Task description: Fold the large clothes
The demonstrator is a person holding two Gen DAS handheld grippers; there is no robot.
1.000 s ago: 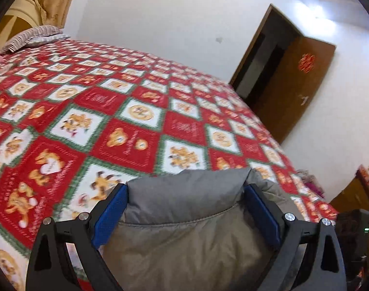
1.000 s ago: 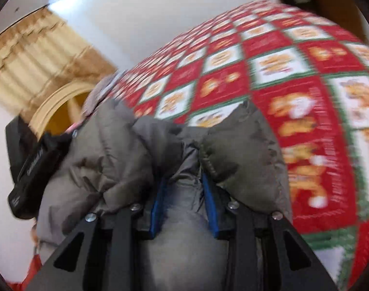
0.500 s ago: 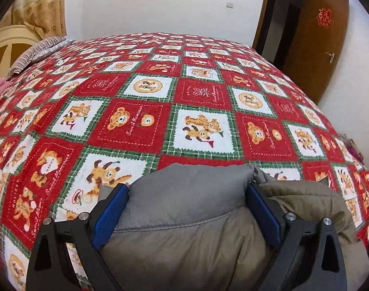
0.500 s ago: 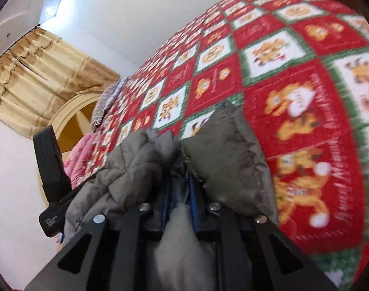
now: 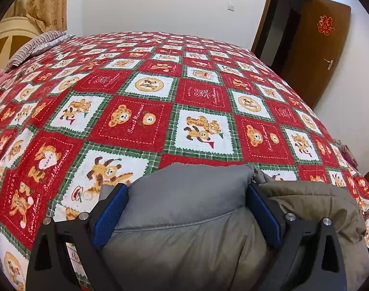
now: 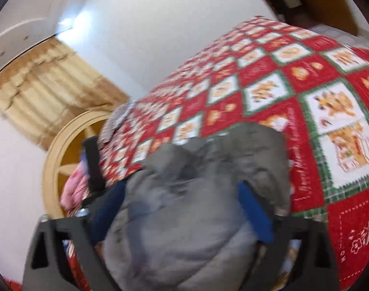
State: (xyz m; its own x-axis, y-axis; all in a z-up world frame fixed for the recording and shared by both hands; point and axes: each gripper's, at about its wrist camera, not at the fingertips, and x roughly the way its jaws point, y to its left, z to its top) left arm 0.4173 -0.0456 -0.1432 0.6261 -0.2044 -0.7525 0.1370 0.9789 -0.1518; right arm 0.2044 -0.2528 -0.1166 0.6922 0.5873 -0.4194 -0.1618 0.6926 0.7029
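A grey padded jacket [image 5: 189,218] lies bunched at the near edge of the bed, with an olive-brown part [image 5: 313,198] to the right. My left gripper [image 5: 184,208] stands wide, and the puffy fabric fills the gap between its blue pads [image 5: 109,215] and touches both. In the blurred right wrist view the same jacket [image 6: 196,206] bulges between the jaws of my right gripper [image 6: 182,208]. Those jaws are opening, and the blue pads [image 6: 254,208] stand far apart and do not pinch the cloth.
The bed is covered by a red, white and green bear-print quilt [image 5: 145,111]. A striped pillow [image 5: 36,46] and a pale wooden headboard [image 5: 7,38] are at far left. A brown door [image 5: 315,48] stands open at right. Pink cloth [image 6: 75,189] lies beside the bed.
My right gripper went from pinched tight on a fold of the jacket to wide apart, and it rose a little. The left gripper tipped downward and kept the same width on the jacket.
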